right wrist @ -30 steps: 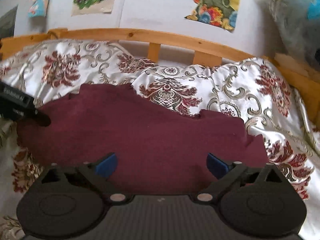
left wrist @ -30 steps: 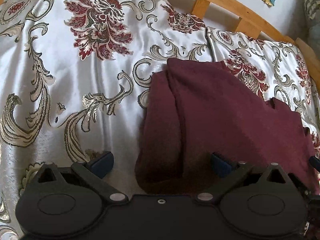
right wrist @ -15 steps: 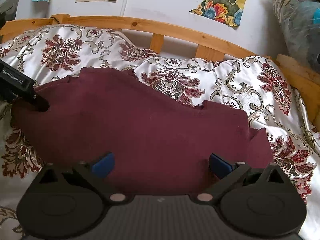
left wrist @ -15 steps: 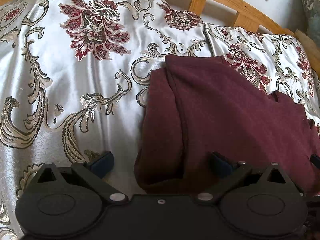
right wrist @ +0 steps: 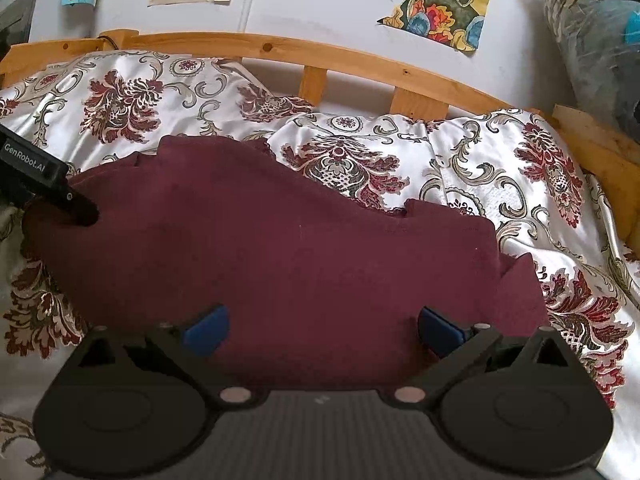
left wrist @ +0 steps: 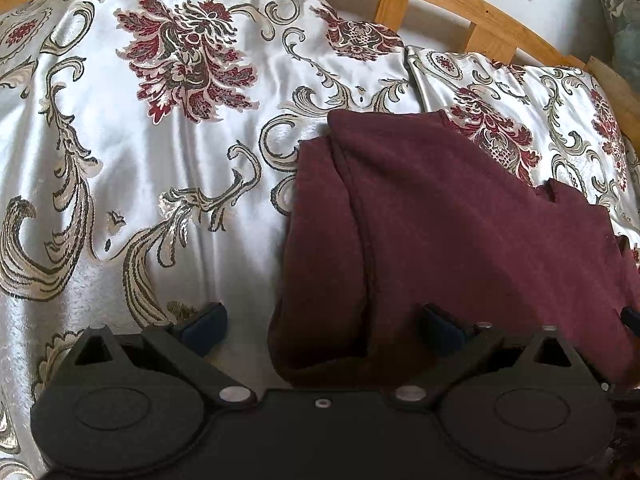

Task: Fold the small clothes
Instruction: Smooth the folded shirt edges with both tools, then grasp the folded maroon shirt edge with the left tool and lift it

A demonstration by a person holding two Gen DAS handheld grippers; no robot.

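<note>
Both grippers, left (left wrist: 322,326) and right (right wrist: 322,328), jaws spread and holding nothing, have edged back over the near hem since a second ago; the maroon garment (left wrist: 460,232) lies unmoved, half-folded on the bedspread (left wrist: 160,152), next fold not started.

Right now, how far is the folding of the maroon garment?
Done: the maroon garment lies on the floral bedspread with its left edge doubled over. In hand: nothing is gripped; the left gripper and right gripper are both open at its near edge. Left: the remaining folds.
</note>
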